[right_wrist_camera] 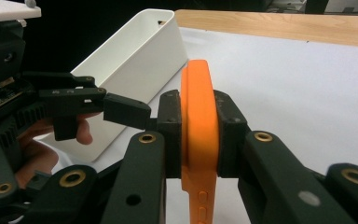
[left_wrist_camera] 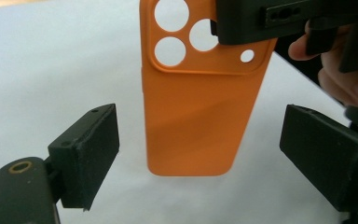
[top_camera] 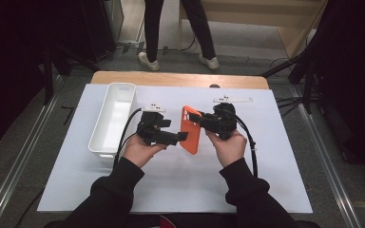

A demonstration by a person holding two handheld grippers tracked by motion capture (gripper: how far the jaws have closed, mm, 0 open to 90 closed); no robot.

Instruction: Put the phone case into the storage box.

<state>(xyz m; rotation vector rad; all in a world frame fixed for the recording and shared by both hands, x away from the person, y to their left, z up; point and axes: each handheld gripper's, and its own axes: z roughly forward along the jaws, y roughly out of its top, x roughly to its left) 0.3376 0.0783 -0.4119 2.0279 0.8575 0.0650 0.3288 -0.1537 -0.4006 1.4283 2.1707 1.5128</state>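
An orange phone case [top_camera: 190, 130] is held upright above the white sheet, with its camera cut-outs at the far end. My right gripper [top_camera: 195, 117] is shut on its upper part, and in the right gripper view both pads [right_wrist_camera: 170, 126] press on the case [right_wrist_camera: 196, 84] from either side. My left gripper [top_camera: 180, 137] comes in from the left at the case's lower end. In the left gripper view its jaws [left_wrist_camera: 200, 140] stand open on either side of the case [left_wrist_camera: 196, 121], with a gap on both sides. The right gripper [left_wrist_camera: 261, 18] covers the case's top corner there.
A long white bin [top_camera: 111, 118] stands on the sheet to the left of my left hand, and it looks empty. The white sheet [top_camera: 266, 180] covers a wooden table [top_camera: 180, 78]. A person's legs [top_camera: 178, 33] stand beyond the far edge.
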